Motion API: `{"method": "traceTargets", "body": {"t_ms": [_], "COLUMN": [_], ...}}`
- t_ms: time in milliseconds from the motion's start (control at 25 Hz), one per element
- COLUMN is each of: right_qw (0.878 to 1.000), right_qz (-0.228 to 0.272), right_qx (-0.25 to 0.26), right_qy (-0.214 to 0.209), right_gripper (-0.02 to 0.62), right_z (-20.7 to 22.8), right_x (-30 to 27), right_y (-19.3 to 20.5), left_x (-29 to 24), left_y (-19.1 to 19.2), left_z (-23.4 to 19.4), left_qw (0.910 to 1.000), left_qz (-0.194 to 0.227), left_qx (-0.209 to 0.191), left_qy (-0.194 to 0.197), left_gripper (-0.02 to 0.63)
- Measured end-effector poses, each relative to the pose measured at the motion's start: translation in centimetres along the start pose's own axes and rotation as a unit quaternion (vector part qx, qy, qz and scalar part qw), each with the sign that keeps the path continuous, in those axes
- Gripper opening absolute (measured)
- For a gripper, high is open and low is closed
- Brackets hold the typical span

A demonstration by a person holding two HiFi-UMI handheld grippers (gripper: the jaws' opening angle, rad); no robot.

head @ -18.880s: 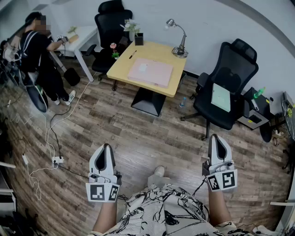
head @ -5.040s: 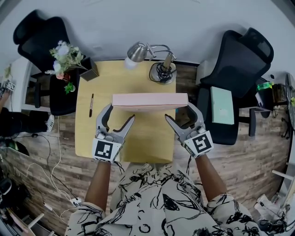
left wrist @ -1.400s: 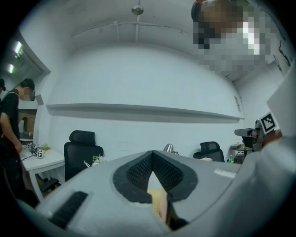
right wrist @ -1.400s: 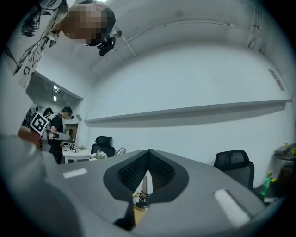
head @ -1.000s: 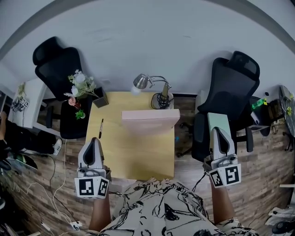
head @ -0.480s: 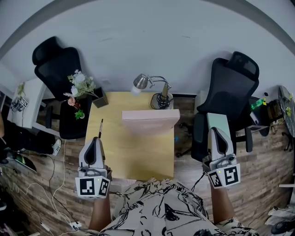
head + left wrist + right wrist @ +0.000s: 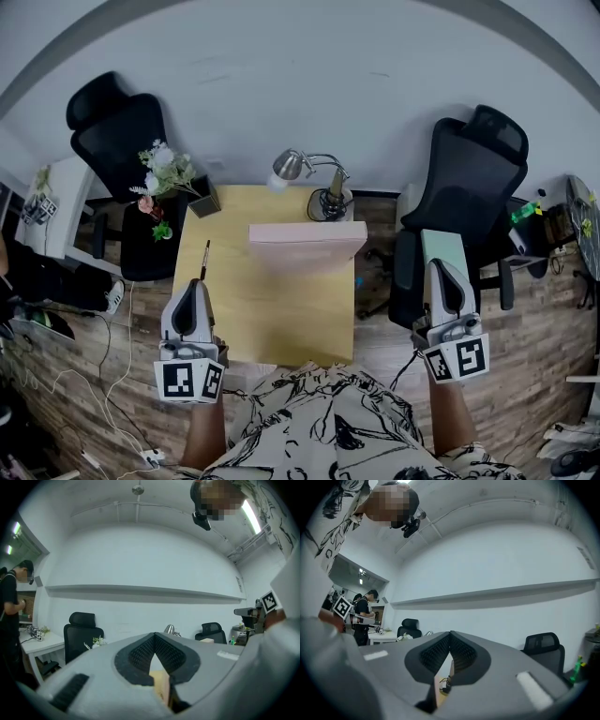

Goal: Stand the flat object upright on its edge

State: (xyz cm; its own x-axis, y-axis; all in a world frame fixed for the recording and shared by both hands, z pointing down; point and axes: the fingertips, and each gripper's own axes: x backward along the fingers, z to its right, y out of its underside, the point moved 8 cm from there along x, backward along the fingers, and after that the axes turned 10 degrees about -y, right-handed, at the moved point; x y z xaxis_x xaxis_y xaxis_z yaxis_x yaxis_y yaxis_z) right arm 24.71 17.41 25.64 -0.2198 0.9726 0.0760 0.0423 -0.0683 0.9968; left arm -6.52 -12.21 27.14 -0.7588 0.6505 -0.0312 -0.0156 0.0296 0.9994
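Head view, looking steeply down: I hold a two-jaw gripper in each hand, both level and pulled back toward my body. My left gripper [image 7: 195, 286] hovers at the near left edge of a light wooden table [image 7: 272, 323]. My right gripper [image 7: 442, 266] is off the table's right side, above the floor in front of a black office chair [image 7: 473, 173]. Each gripper's own view shows its ridged jaw pads pressed together with nothing between them, so both are closed and empty.

The task's thing, a pink flat board [image 7: 307, 247], stands upright on its long edge on the far right part of the table, broad face toward me, well apart from both grippers. Just behind it sits a silver desk lamp [image 7: 302, 169], its base near the table's far edge. A dark pen [image 7: 203, 260] lies along the left side of the tabletop. At the far left corner is a dark pot of flowers [image 7: 161, 178], with a second black chair [image 7: 117, 117] behind it. A pale green flat item [image 7: 427, 246] lies on the right chair's seat, partly hidden by my right gripper.
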Motion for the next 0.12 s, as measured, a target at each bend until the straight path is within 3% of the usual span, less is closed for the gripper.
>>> {"method": "traceTargets", "body": {"t_ms": [120], "right_qw": [1.0], "right_qz": [0.001], "right_qx": [0.0], "right_qy": [-0.001], "right_gripper": [0.0], "right_z": [-0.05], "right_x": [-0.09], "right_y": [0.02], "left_x": [0.1], "left_y": [-0.01], "left_z": [-0.17], "left_qw": [1.0], "left_qz": [0.002], "left_qx": [0.001], "left_qy": [-0.002], "left_gripper": [0.005]}}
